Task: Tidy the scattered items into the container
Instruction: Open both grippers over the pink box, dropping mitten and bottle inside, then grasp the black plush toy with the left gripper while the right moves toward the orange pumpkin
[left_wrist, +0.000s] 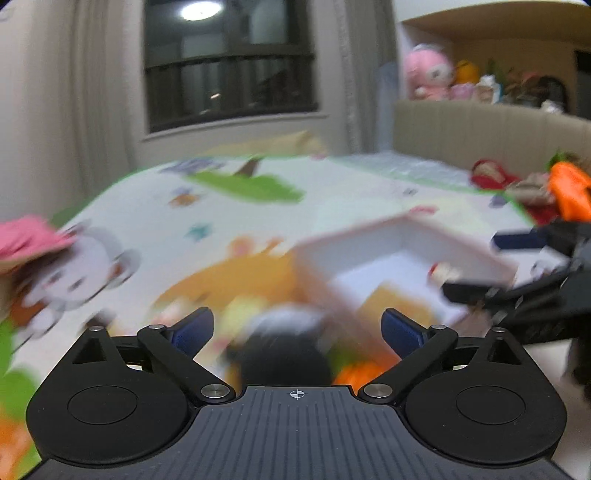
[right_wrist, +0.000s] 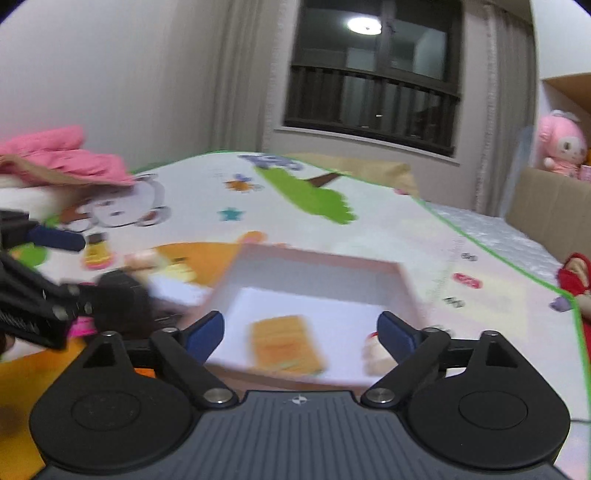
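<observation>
Both grippers, left (left_wrist: 297, 334) and right (right_wrist: 300, 334), are hanging wide open and empty over the mat (right_wrist: 369, 229), the box (right_wrist: 317, 291) already holding an orange pack (right_wrist: 284, 343), so the left seemingly needs lowering onto the blurred dark item (left_wrist: 284, 354) beneath it.

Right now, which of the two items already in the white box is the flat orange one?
The orange packet lying flat mid-floor in the white box; the other, a small pale toy with a red top, sits at the box's right side.

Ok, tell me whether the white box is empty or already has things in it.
Not empty. The right wrist view shows the white box holding an orange packet and a small red-and-cream item on its floor; both are blurred.
</observation>
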